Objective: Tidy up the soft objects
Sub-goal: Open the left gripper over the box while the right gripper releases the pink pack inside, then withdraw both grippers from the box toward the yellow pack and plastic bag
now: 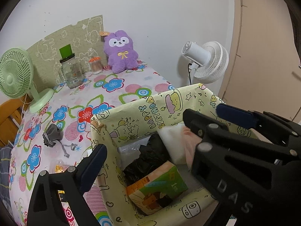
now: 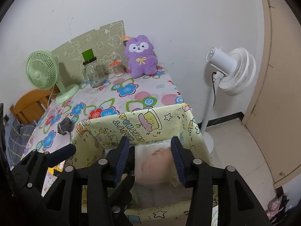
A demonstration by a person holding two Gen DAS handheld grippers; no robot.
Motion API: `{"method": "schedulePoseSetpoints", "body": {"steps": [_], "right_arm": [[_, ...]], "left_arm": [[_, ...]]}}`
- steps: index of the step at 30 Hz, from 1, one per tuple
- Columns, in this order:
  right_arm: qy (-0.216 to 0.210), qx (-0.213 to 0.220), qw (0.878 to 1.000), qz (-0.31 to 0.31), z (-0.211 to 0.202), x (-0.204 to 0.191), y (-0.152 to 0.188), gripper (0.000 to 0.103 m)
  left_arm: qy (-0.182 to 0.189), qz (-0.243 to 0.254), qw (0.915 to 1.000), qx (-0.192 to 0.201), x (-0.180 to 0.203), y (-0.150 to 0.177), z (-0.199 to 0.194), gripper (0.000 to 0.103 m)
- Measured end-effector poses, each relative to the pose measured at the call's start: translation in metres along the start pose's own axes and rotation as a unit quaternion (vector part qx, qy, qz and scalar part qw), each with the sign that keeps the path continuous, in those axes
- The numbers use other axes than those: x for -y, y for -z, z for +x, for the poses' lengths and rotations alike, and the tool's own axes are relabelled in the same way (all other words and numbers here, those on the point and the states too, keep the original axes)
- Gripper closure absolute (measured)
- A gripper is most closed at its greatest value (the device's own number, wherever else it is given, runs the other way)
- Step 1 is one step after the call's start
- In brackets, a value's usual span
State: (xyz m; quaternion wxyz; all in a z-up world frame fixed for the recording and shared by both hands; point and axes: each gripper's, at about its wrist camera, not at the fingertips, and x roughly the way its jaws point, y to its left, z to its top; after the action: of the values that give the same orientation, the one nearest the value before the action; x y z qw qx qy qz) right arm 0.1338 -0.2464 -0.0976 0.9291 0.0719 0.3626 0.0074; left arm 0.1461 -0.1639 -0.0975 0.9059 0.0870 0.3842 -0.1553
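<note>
A yellow cartoon-print box point(image 1: 143, 111) point(image 2: 150, 124) stands at the table's near edge. Inside lie a black bag point(image 1: 146, 160), a green and orange carton point(image 1: 158, 186) and a soft white and pink object in clear wrap point(image 1: 180, 143) point(image 2: 154, 165). My right gripper point(image 2: 152, 160) is open over the box, its pads on either side of the wrapped object. My left gripper point(image 1: 160, 133) is open, spanning the box's left wall, with the right gripper between its fingers. A purple plush point(image 1: 121, 51) point(image 2: 141, 56) sits at the back. A grey drawstring pouch point(image 1: 52, 136) point(image 2: 64, 126) lies on the tablecloth.
A green desk fan point(image 1: 15, 77) point(image 2: 43, 71), a glass jar with a green lid point(image 1: 70, 69) point(image 2: 93, 69) and a cotton-swab tub point(image 1: 96, 66) point(image 2: 118, 68) stand at the back. A white floor fan point(image 1: 207, 62) point(image 2: 233, 71) stands right of the table. A wooden chair point(image 2: 30, 105) is at the left.
</note>
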Motion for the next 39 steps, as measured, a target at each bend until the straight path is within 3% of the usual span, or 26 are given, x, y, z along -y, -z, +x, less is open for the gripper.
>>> {"method": "schedulePoseSetpoints", "body": {"steps": [3,14,39], "right_arm": [[0.000,0.006,1.000,-0.002,-0.004,-0.001,0.001,0.034],[0.014,0.018,1.000,-0.020,-0.024,-0.018,0.003,0.020],[0.003,0.062,0.997,-0.038,-0.079,-0.091,0.010,0.012]], "left_arm": [[0.003,-0.003,1.0000,0.001,-0.001,0.000,-0.002,0.005],[-0.003,-0.016,0.9995,0.027,-0.011,0.003,-0.027,0.003],[-0.032,-0.044,0.9941,0.093,-0.061,0.028,-0.102,0.002]]}}
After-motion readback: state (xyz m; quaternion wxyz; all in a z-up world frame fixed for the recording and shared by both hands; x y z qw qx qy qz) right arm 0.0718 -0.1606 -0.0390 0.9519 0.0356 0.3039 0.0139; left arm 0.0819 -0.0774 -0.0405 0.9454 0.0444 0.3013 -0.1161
